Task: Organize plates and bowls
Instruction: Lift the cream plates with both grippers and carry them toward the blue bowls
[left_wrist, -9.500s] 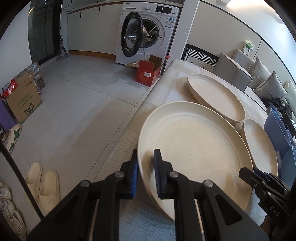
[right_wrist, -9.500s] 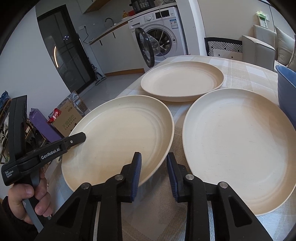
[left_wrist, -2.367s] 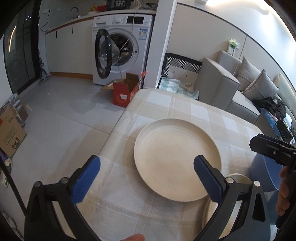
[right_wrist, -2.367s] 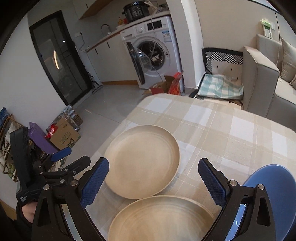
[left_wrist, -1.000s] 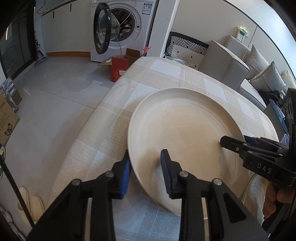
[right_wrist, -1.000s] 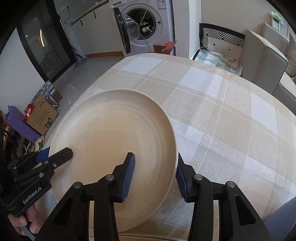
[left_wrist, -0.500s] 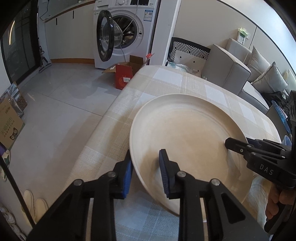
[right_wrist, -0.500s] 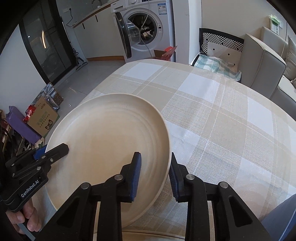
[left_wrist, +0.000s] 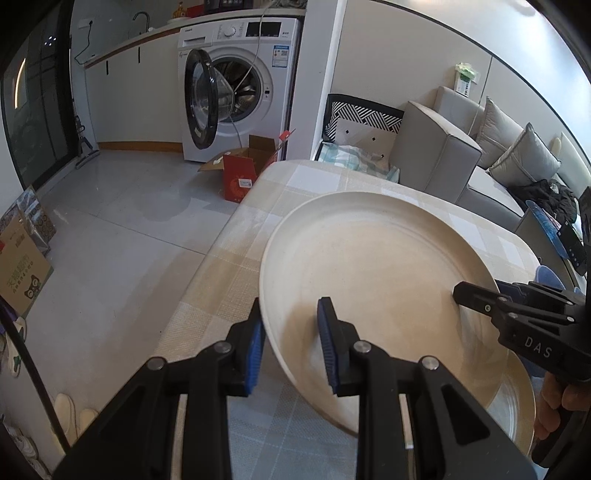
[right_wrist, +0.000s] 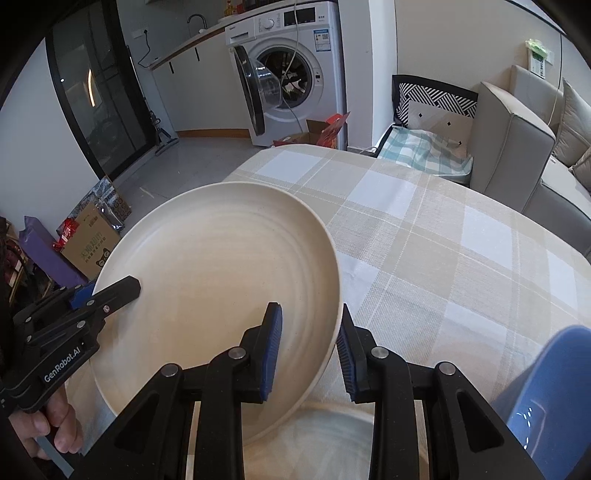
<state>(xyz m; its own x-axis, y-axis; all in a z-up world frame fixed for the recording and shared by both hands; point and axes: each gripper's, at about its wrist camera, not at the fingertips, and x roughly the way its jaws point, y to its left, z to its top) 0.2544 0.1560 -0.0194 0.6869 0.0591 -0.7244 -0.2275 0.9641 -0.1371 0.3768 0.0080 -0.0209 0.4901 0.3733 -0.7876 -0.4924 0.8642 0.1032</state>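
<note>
Cream plate (left_wrist: 369, 266) up off the checked tablecloth (right_wrist: 424, 236), left gripper (left_wrist: 291, 347) and right gripper (right_wrist: 308, 350) each clamped on its rim; second plate (left_wrist: 517, 402) beneath, one blue bowl (right_wrist: 554, 387) beside.

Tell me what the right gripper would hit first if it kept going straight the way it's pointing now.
The right gripper is already clamped on the cream plate, so that rim blocks it first. Beyond the plate, its line probably meets the checked tablecloth, though depth is unclear.
</note>
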